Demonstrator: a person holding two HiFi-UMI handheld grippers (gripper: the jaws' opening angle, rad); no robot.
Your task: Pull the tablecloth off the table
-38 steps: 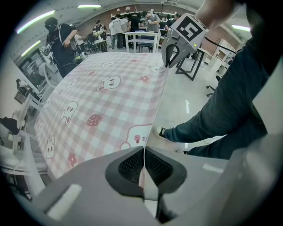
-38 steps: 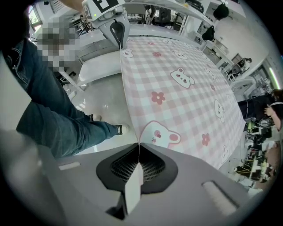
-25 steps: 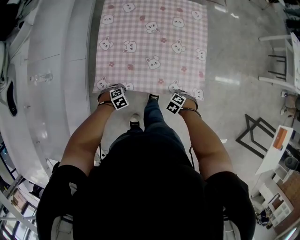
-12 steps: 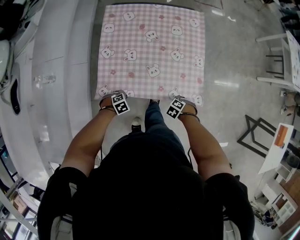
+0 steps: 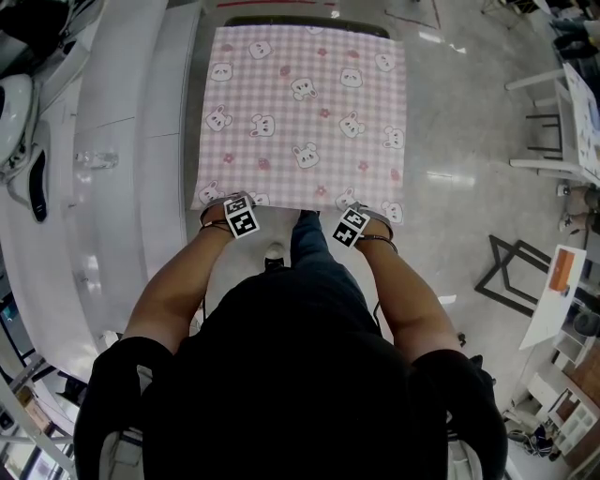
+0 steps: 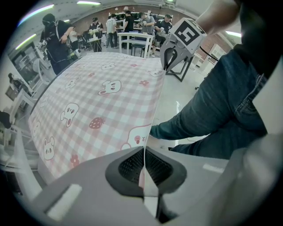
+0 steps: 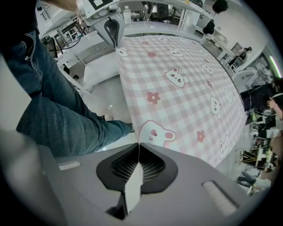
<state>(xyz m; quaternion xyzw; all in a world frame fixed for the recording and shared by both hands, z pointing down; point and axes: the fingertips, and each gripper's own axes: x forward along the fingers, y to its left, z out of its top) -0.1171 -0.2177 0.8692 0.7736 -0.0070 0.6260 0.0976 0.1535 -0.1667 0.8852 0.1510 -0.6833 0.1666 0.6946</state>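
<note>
Left gripper (image 6: 143, 171) and right gripper (image 7: 138, 167) clamped tight on near corners of tablecloth (image 5: 305, 112), cloth spread flat ahead of both, person's leg (image 5: 309, 242) between them, white counter (image 5: 122, 150) outside left gripper, black frame (image 5: 511, 272) outside right.

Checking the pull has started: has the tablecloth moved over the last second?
Yes. Against the white counter, the tablecloth has slid toward the person, baring the table at its dark far edge.

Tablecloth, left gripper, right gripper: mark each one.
tablecloth (image 5: 305, 112), head view, middle of the checked cloth.
left gripper (image 6: 143, 152), left gripper view, between fingertips shut on the tablecloth's edge.
right gripper (image 7: 138, 148), right gripper view, between fingertips shut on the tablecloth's edge.
</note>
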